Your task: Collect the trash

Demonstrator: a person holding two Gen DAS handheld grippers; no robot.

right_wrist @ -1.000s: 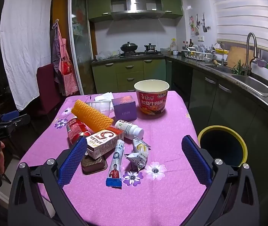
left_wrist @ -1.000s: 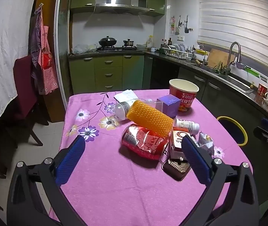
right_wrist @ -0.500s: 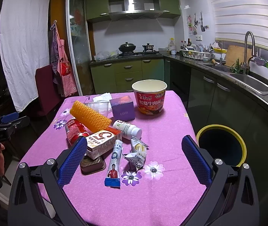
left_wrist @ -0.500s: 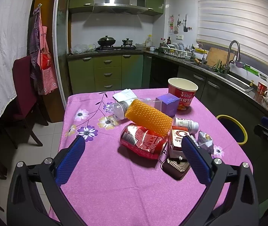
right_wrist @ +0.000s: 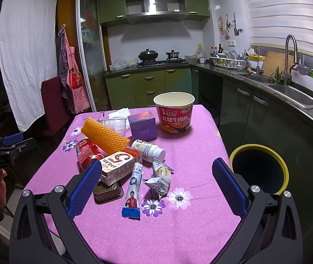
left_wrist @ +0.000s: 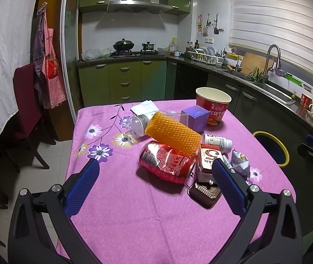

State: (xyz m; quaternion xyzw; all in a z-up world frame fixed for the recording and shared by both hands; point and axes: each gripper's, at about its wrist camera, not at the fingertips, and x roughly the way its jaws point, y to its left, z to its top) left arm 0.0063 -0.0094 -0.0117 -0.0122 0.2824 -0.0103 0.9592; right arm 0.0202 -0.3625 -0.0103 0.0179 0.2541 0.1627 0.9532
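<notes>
Table (left_wrist: 116, 215), pink floral cloth, in a green-cabinet kitchen; sink (right_wrist: 293, 92) at 2 o'clock. Trash heaped mid-table: can (left_wrist: 167, 165), orange mesh sleeve (left_wrist: 174, 134), carton (right_wrist: 119, 165), bottle (right_wrist: 148, 150), noodle cup (right_wrist: 174, 114), purple box (right_wrist: 143, 125), wrappers (right_wrist: 159, 179). Bin (right_wrist: 258, 169), yellow-rimmed, off the table's 3 o'clock edge. Left gripper (left_wrist: 156, 189) and right gripper (right_wrist: 157, 187): both released, empty. Brown tray (right_wrist: 108, 192) partly hidden under the carton; bin's base cut off.

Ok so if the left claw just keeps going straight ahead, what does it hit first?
Most likely the crushed red can, lying on its side just ahead between the open left claw fingers. The orange mesh sleeve resting on it comes next, though depth is uncertain.
</notes>
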